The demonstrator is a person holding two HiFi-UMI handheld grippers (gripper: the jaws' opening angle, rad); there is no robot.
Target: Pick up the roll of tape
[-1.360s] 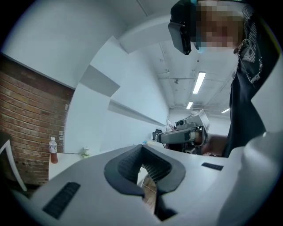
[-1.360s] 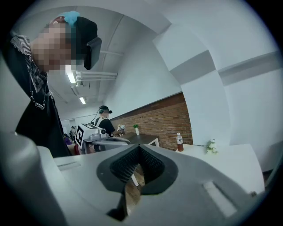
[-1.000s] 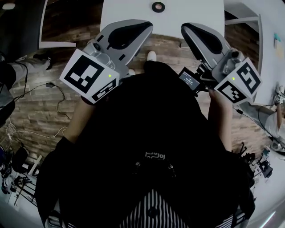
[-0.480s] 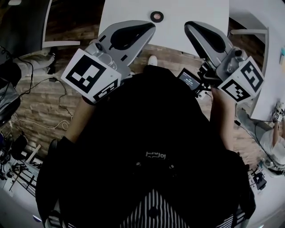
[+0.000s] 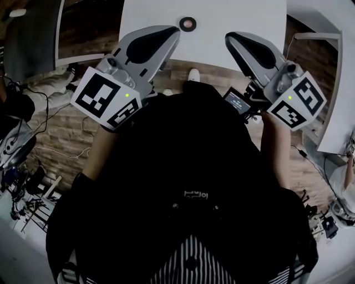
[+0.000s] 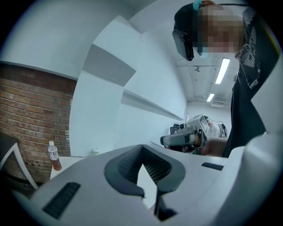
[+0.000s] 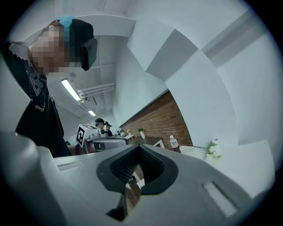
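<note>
By my reading, the job has hardly begun. The roll of tape (image 5: pixel 187 24) lies flat on the white tabletop (image 5: pixel 238 16). It is ahead of both tongs and between the lines they point along, somewhat nearer the tip of the left tongs (image 5: pixel 168 35) than that of the right tongs (image 5: pixel 235 42). Nothing touches it. In the head view both tips only just reach over the tabletop's near edge, well short of the roll.

Both tongs are closed and empty. In the left gripper view the dark ribbed pads meet at the tip, with only a notch of light behind them and nothing caught there. The right gripper view shows the same.

Neither of those views has the roll in it. They look out over the tabletop at white walls and brick, with a small bottle (image 6: pixel 53 155) far off to the left of the left tongs. I judge both tongs are held too level to be lined up on the roll.

So nothing is done beyond standing at the tabletop with the tongs pointed roughly the right way. Everything else is left: reach forward, tip one pair down, open it over the roll, close on the ring and lift. Since the roll is low and flat, I expect the jaws must come almost down to the tabletop to catch it.
</note>
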